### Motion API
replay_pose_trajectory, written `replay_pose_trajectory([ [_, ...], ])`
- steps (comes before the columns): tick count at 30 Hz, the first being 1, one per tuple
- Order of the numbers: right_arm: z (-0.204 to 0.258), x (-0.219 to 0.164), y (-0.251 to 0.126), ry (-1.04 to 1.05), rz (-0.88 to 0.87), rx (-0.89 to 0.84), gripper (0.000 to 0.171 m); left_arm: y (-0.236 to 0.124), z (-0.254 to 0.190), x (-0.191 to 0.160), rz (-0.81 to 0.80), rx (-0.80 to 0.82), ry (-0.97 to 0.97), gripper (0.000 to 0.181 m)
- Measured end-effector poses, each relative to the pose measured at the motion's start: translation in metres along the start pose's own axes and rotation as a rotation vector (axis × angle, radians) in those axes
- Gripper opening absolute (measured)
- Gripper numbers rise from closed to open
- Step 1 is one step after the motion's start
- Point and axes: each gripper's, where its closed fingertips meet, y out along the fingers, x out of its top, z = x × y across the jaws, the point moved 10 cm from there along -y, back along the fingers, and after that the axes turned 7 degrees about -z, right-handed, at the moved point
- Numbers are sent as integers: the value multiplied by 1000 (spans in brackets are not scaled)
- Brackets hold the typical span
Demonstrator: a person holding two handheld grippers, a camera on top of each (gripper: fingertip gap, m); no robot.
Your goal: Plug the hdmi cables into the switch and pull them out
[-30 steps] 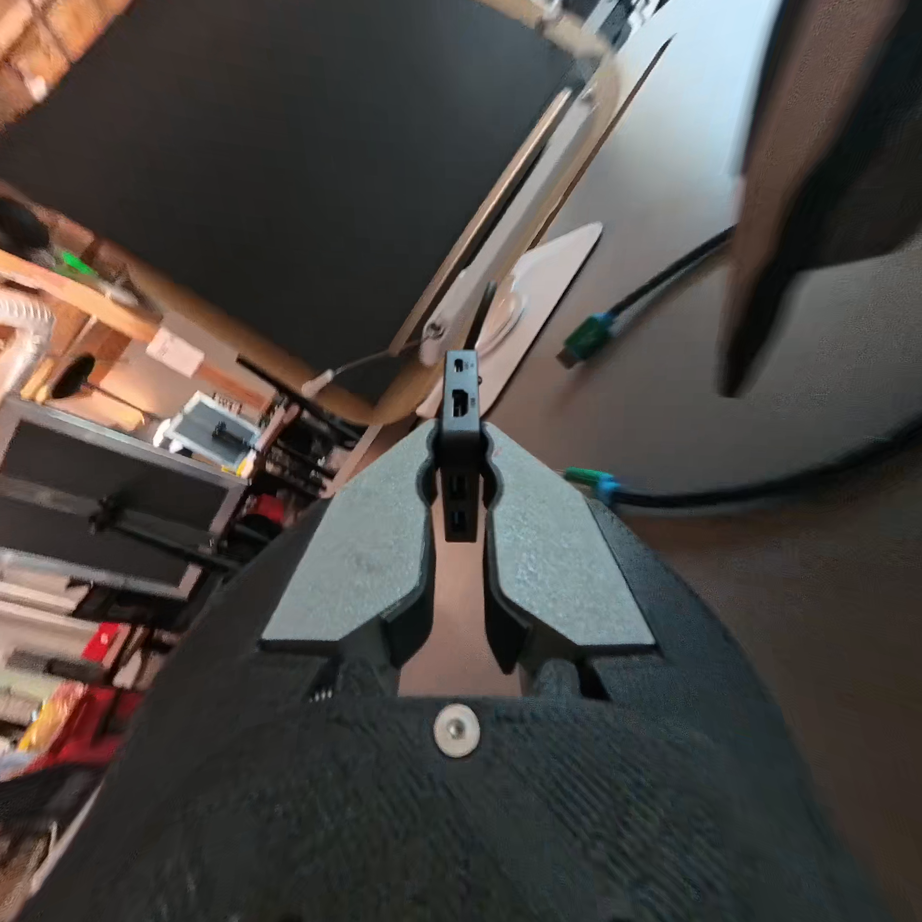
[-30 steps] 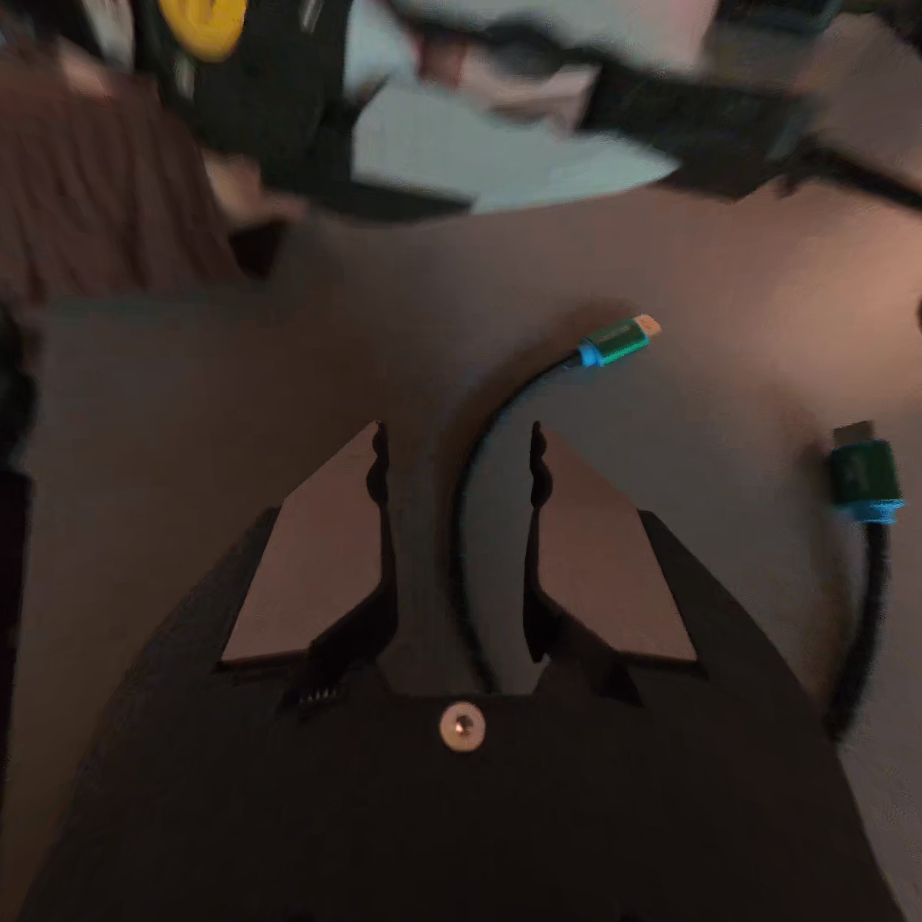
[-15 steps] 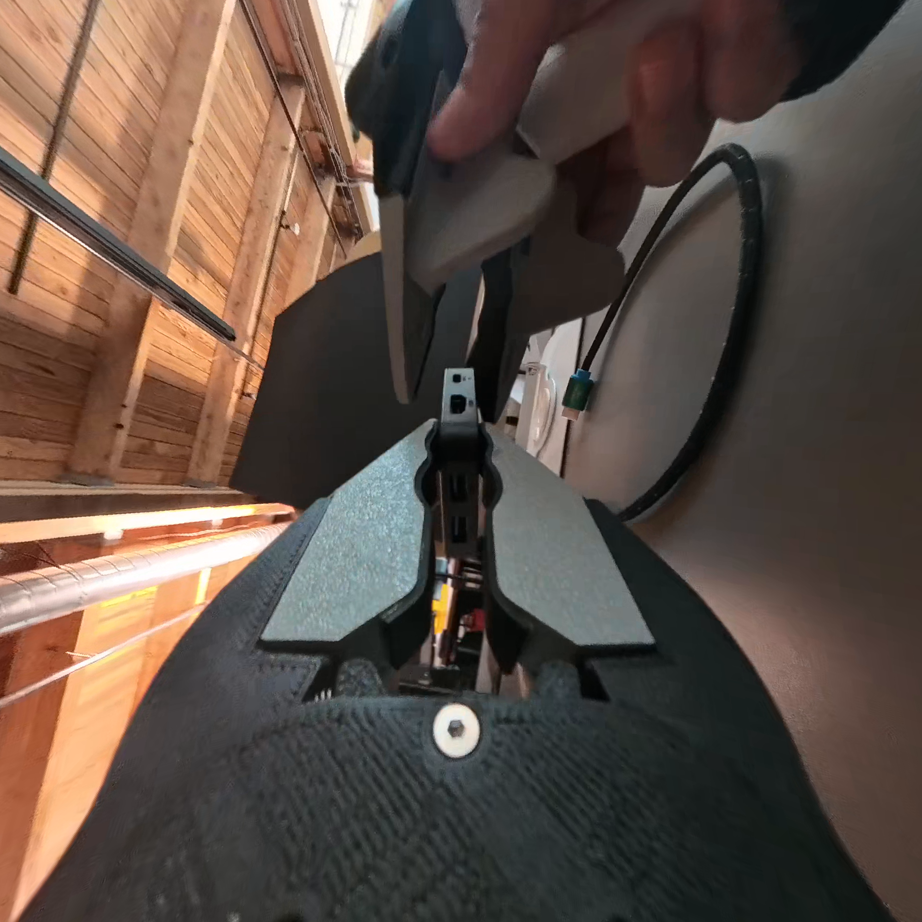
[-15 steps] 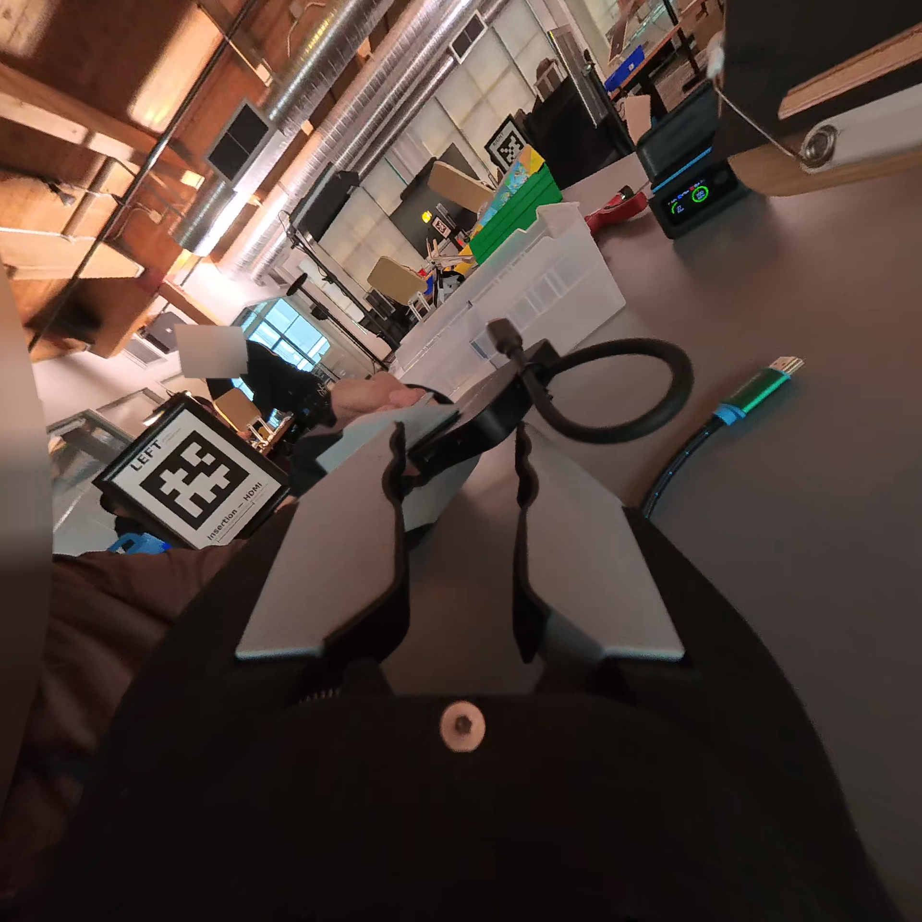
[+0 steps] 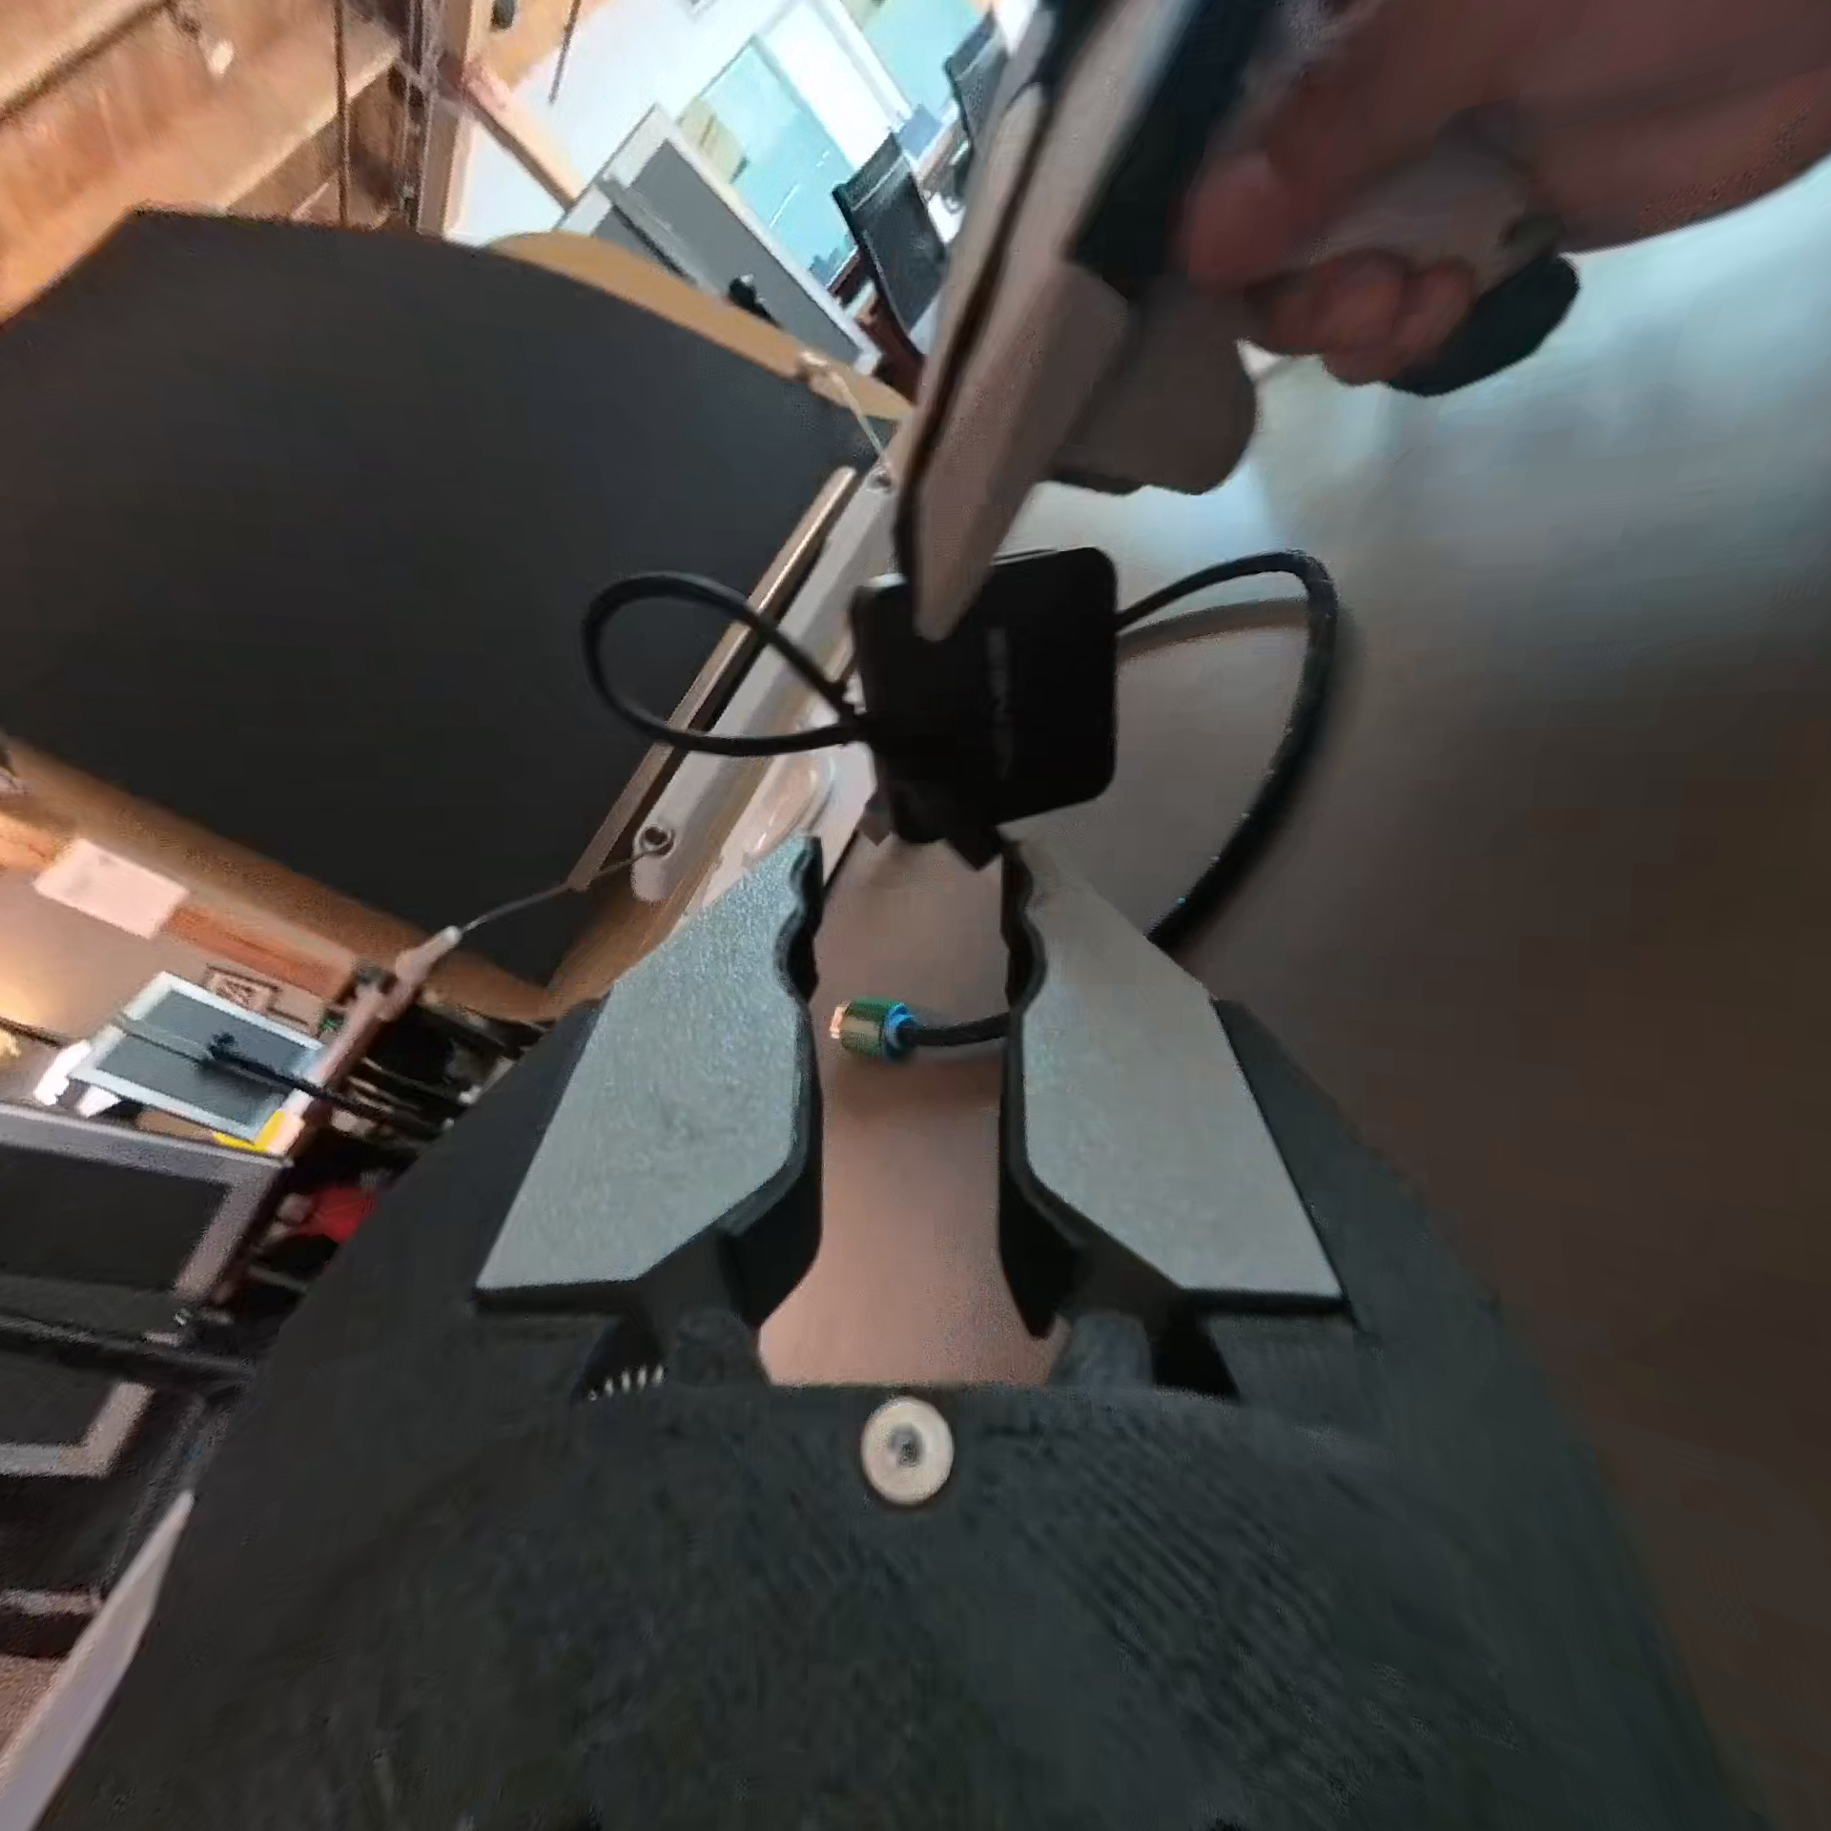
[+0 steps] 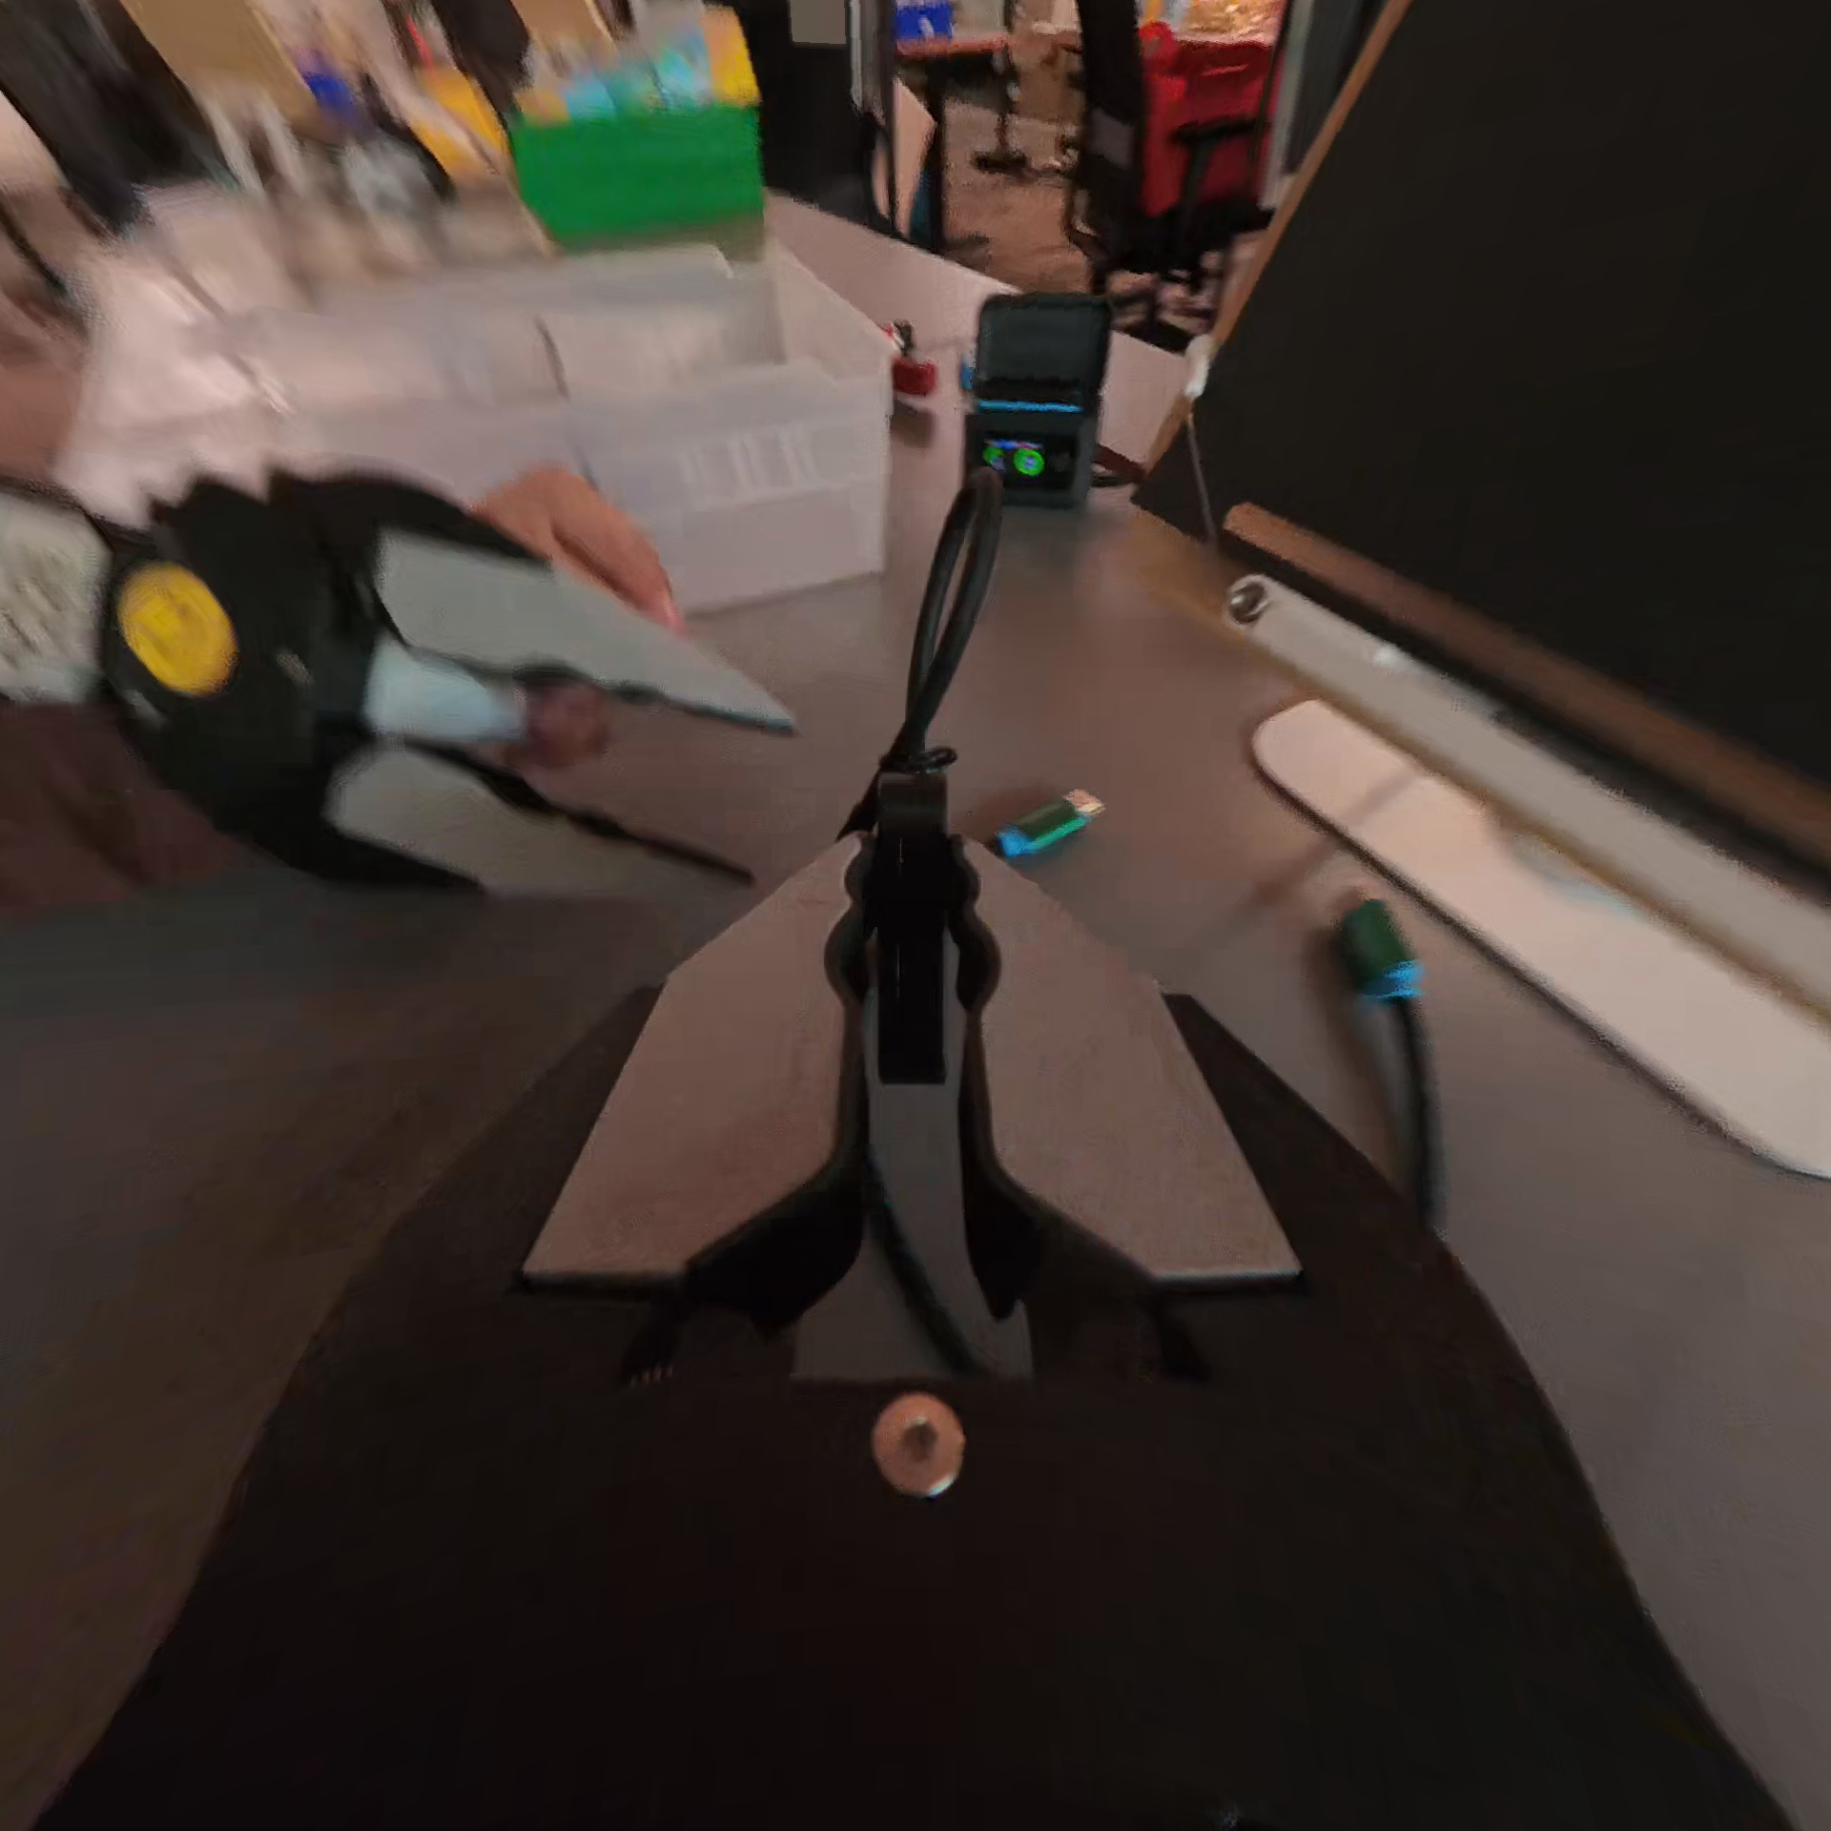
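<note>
The black switch is clamped edge-on between the fingers of my right gripper, held above the dark table. Its short black lead loops up beyond it. In the left wrist view the switch hangs from the right gripper's fingers, just past my left gripper, which is open and empty. One green and blue HDMI plug lies on the table between the left fingers. The right wrist view shows two such plugs on the table and the open left gripper at the left.
A white monitor foot and a dark screen stand on the right. A clear white bin and a small black device with a lit display sit at the back. A hand holds the right gripper.
The switch has passed from my left gripper to my right one. The left gripper has opened and drawn back; the right has shut on the switch.
</note>
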Motion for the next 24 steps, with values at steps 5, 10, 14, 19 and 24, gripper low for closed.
replay_pose_trajectory([
  [5,22,-1,7,-358,60,-61,10,-2,11,-7,4,4,-145,51],
  [10,50,-1,7,-604,-16,82,9,0,8,-6,-17,-50,-226,53],
  [14,54,-2,7,-560,-35,153,10,-4,5,-2,-79,-140,-233,26],
  [19,41,-6,14,-415,19,133,20,-2,4,-2,19,-43,-1,19],
  [24,21,-8,12,-296,52,56,31,-6,10,1,-11,20,18,18],
])
